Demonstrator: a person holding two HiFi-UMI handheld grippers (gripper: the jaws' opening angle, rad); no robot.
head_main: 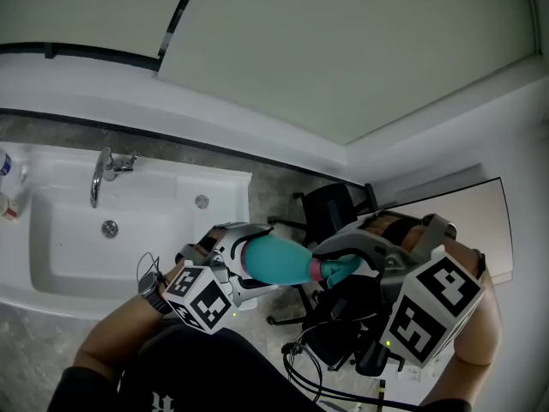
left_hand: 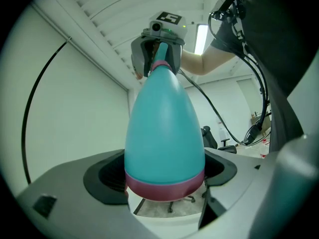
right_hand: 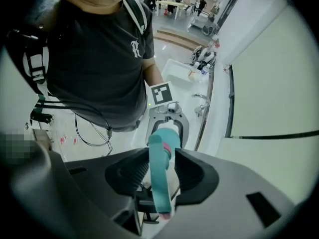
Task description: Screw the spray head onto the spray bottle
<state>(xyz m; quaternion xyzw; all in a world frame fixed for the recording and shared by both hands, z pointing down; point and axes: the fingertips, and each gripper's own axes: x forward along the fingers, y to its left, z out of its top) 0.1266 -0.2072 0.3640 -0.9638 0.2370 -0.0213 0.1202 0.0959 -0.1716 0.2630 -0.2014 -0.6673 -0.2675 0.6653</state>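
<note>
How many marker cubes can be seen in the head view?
2. One marker cube sits on the left gripper, lower left; the other on the right gripper, lower right. None seems hidden.

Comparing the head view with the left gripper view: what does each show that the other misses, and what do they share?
Only the head view: the sink with its faucet, and the marker cube on the left gripper. Only the left gripper view: the spray bottle's maroon base band clamped between the left gripper's jaws, and a ceiling light. Both: the teal spray bottle, with the right gripper at its neck.
</note>
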